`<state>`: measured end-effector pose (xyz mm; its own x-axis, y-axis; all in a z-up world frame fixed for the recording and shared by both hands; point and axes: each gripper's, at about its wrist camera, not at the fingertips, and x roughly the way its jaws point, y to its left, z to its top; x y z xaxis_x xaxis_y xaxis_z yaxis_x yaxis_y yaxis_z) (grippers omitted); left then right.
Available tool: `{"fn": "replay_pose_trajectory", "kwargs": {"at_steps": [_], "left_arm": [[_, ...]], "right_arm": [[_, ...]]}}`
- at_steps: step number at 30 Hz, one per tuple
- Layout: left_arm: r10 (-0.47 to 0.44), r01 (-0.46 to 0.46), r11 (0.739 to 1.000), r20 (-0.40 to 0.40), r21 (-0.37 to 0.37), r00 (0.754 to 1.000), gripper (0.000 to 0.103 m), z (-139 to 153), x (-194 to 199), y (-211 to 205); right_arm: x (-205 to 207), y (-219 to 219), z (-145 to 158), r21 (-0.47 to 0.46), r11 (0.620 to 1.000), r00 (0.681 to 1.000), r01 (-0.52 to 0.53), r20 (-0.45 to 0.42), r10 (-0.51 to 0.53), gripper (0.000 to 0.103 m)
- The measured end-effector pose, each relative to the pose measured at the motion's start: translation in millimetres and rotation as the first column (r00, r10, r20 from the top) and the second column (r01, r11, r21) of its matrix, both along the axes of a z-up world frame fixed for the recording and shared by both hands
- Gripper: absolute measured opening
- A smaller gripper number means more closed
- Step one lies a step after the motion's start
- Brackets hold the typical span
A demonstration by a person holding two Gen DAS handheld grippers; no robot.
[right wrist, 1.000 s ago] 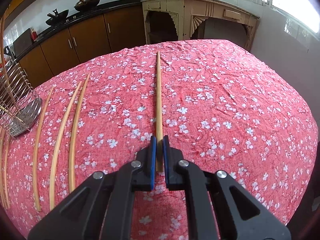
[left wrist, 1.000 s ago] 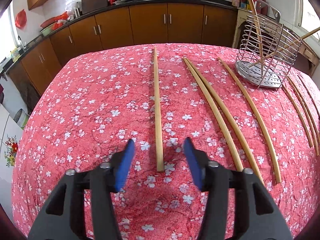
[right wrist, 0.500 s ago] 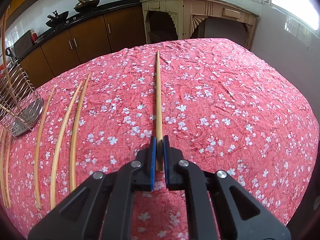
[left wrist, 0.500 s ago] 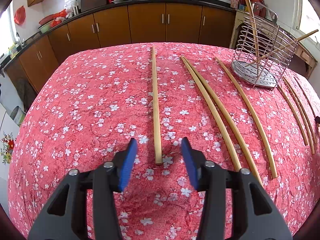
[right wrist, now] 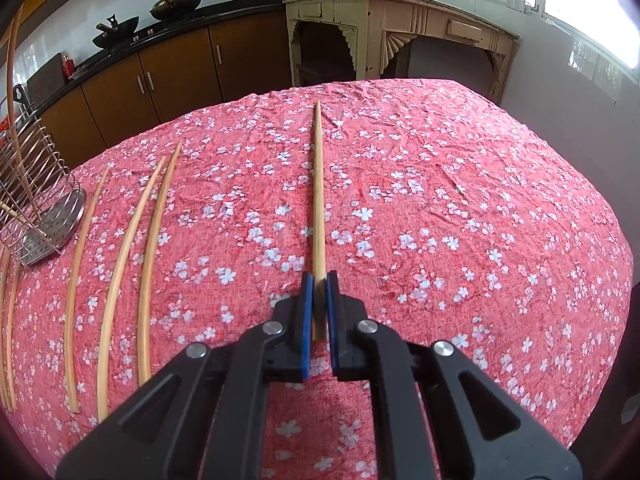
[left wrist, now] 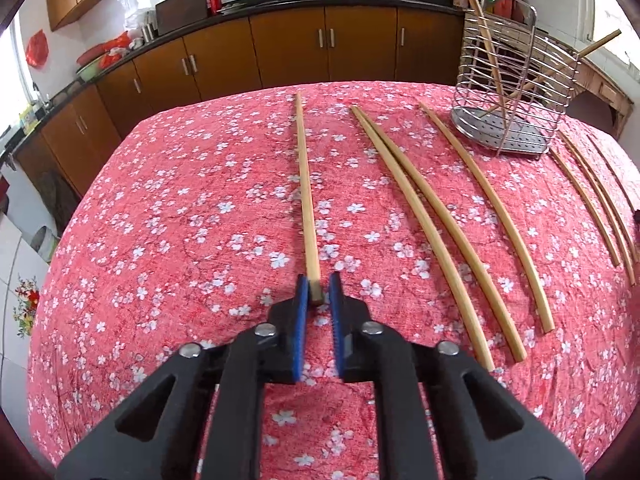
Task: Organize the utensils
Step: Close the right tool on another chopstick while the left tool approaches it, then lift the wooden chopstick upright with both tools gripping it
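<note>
Chopstick end between left gripper pads

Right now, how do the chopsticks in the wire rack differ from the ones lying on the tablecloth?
The chopsticks in the wire rack lean steeply, tips poking above the wire rack; the loose chopsticks lie flat on the tablecloth. Few are racked; more lie loose. All look like pale wood.

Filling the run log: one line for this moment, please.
left gripper: shut on chopstick end | right gripper: shut on another chopstick | wire holder: two chopsticks inside
</note>
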<state>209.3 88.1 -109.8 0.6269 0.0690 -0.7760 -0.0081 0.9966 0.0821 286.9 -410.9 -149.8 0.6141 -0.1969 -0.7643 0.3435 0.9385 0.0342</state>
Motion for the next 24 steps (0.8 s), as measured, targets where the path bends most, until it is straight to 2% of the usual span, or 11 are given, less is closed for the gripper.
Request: {"fn": "replay_pose_trajectory", "kwargs": {"at_steps": [6, 15, 19, 24], "left_arm": [[-0.012, 0.013, 0.999, 0.021, -0.041, 1.0, 0.007, 6, -1, 6], [-0.024, 0.032, 0.998, 0.165, -0.048, 0.986, 0.007, 44, -16, 12], [-0.02, 0.03, 0.998, 0.191, -0.053, 0.981, 0.007, 51, -20, 12], [-0.023, 0.035, 0.998, 0.195, -0.058, 0.981, 0.007, 51, -20, 10]], "right_arm": [[-10, -3, 8, 0.013, 1.0, 0.999, -0.007, 0.046, 0.007, 0.008], [-29, 8, 40, -0.047, 0.998, 0.988, -0.033, 0.15, 0.04, 0.008], [-28, 12, 40, -0.039, 0.998, 0.991, -0.055, 0.119, 0.059, 0.008], [-19, 11, 13, -0.017, 0.998, 0.998, -0.064, 0.01, 0.065, 0.008]]}}
